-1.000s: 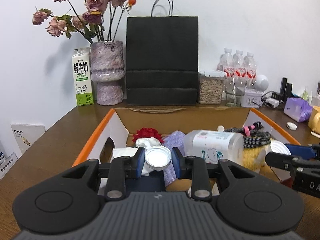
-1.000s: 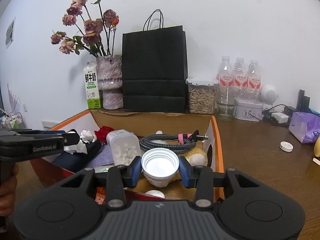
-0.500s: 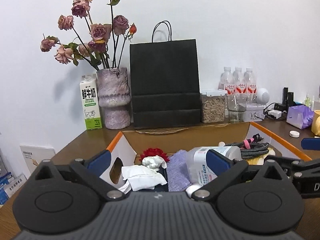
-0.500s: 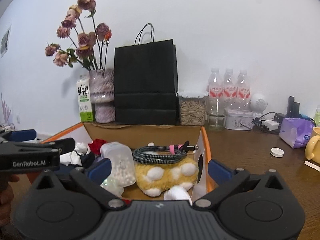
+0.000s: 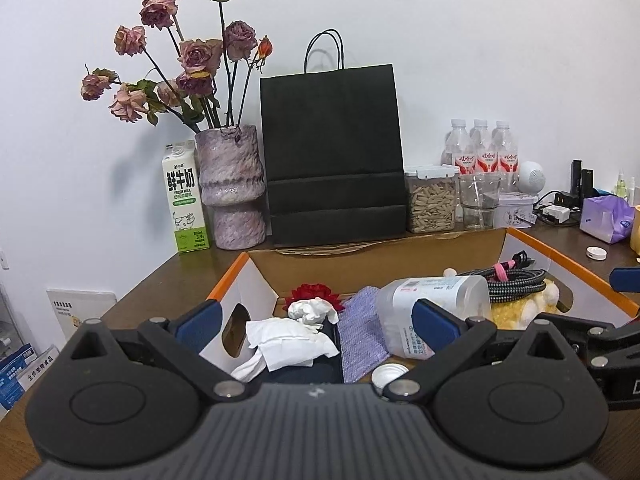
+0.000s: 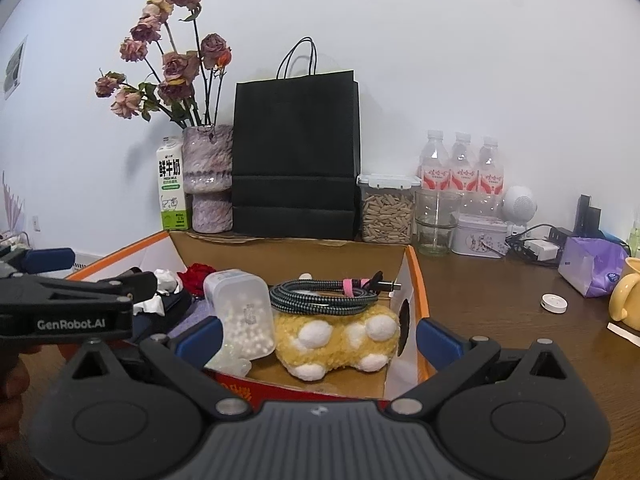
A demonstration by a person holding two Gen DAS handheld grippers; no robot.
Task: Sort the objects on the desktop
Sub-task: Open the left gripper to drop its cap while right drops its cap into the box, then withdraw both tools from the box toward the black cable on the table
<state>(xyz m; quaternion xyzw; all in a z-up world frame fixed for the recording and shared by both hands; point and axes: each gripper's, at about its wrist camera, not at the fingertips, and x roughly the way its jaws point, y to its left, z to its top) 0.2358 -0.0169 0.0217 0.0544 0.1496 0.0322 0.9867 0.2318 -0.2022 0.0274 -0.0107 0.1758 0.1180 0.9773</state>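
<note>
An orange-edged cardboard box (image 5: 256, 280) (image 6: 418, 280) holds the sorted objects. In the left wrist view it holds white tissues (image 5: 292, 340), a red flower (image 5: 314, 292), a purple cloth (image 5: 362, 332), a clear plastic jar (image 5: 436, 312) on its side, a coiled cable (image 5: 516, 282) and a small white lid (image 5: 386, 374). The right wrist view shows the jar (image 6: 244, 316), the cable (image 6: 324, 298) and a yellow plush toy (image 6: 340, 340). My left gripper (image 5: 316, 326) is open and empty above the box. My right gripper (image 6: 318, 338) is open and empty above the box's near edge.
Behind the box stand a black paper bag (image 5: 332, 152), a vase of dried roses (image 5: 232, 188), a milk carton (image 5: 184, 200), a seed jar (image 5: 430, 200) and water bottles (image 5: 480, 152). On the right lie a purple tissue pack (image 6: 592, 266), a white lid (image 6: 553, 303) and a yellow mug (image 6: 628, 300).
Both grippers opened and rose. The left let go of the white lid, which now lies in the box. The right let go of the white cup, which is out of view now.
</note>
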